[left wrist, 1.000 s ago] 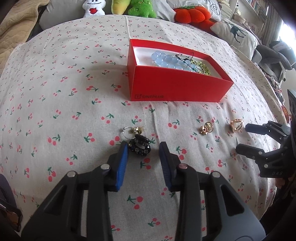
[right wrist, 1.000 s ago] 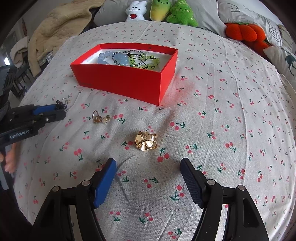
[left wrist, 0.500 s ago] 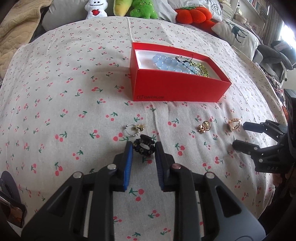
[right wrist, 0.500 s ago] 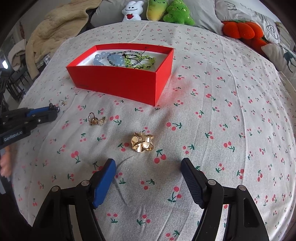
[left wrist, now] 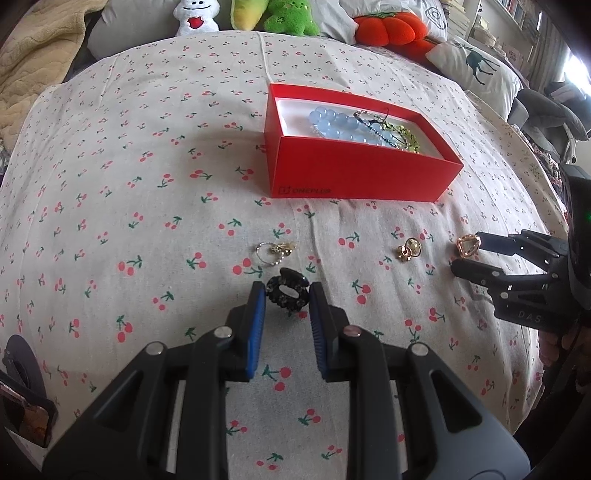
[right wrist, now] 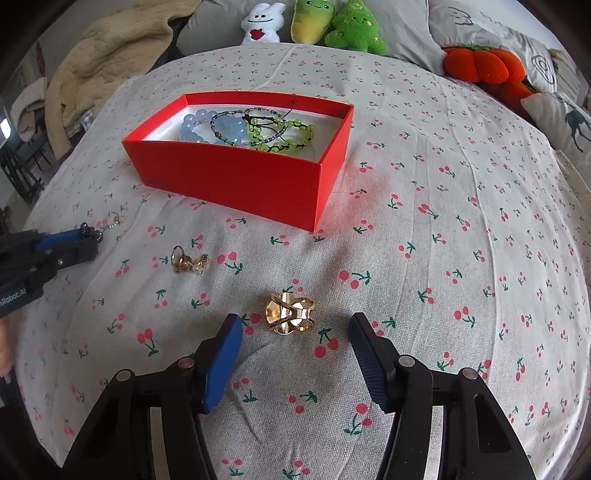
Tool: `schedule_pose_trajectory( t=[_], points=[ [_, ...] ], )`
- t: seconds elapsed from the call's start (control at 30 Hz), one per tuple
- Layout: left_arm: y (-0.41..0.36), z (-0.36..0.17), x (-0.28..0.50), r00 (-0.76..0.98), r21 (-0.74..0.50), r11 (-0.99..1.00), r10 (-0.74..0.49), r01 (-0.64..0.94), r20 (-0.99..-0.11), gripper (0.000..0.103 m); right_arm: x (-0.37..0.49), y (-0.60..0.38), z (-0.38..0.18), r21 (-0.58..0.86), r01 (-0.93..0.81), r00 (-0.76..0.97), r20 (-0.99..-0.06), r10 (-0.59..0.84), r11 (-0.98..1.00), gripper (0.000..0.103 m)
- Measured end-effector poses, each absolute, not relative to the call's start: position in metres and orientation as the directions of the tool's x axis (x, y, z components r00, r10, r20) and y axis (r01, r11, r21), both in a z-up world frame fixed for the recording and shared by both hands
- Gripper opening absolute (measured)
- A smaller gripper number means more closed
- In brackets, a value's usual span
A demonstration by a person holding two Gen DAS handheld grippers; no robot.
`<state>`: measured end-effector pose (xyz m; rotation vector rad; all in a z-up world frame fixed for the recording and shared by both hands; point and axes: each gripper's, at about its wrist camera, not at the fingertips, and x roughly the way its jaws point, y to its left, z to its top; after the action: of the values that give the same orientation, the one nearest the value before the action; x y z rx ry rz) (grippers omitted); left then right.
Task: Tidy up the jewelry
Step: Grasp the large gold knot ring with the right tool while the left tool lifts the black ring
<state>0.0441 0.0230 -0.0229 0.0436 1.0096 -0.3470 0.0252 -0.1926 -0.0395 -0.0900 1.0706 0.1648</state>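
Observation:
A red box (left wrist: 354, 177) on the cherry-print cloth holds blue beads (left wrist: 332, 123) and green bead bracelets (right wrist: 280, 133). My left gripper (left wrist: 286, 299) is shut on a black beaded ring (left wrist: 287, 293), pinched between its blue pads and lifted just above the cloth. A silver hoop trinket (left wrist: 273, 250) lies just beyond it. A small gold ring (left wrist: 408, 251) lies to the right. My right gripper (right wrist: 295, 332) is open, its pads either side of a wide gold ring (right wrist: 290, 312) that lies on the cloth. The small gold ring also shows in the right wrist view (right wrist: 188, 260).
Plush toys (right wrist: 314, 22), an orange plush (right wrist: 480, 64) and pillows line the far edge. A beige blanket (right wrist: 107, 59) lies at the far left. The box (right wrist: 236, 177) stands beyond both grippers. The right gripper shows in the left wrist view (left wrist: 469, 258) beside the gold ring (left wrist: 467, 245).
My left gripper has closed its pads onto the black beaded ring and drawn back slightly. My right gripper has moved forward toward the wide gold ring, still open.

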Motion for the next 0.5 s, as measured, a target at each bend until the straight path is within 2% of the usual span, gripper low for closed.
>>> schedule_pose_trajectory(
  t=[0.23,0.33,0.5],
  points=[
    [0.0257,-0.0206,0.0458,0.481,-0.129,0.946,-0.264,0.296,-0.836,0.026,0.0292,-0.1915,-0.0382,0.023,-0.185,0.464,-0.879,0.108,0.982,0.038],
    [0.0255,-0.0194,0.0461,0.479,-0.132,0.947,-0.265,0.293,-0.837,0.026,0.0306,-0.1912,-0.0381,0.033,-0.187,0.458,-0.881,0.117,0.982,0.027],
    [0.0235,-0.0130,0.0473,0.479,-0.141,0.945,-0.275,0.296,-0.834,0.026,0.0340,-0.1903,-0.0367,0.045,-0.184,0.445,-0.887,0.124,0.982,0.026]
  ],
)
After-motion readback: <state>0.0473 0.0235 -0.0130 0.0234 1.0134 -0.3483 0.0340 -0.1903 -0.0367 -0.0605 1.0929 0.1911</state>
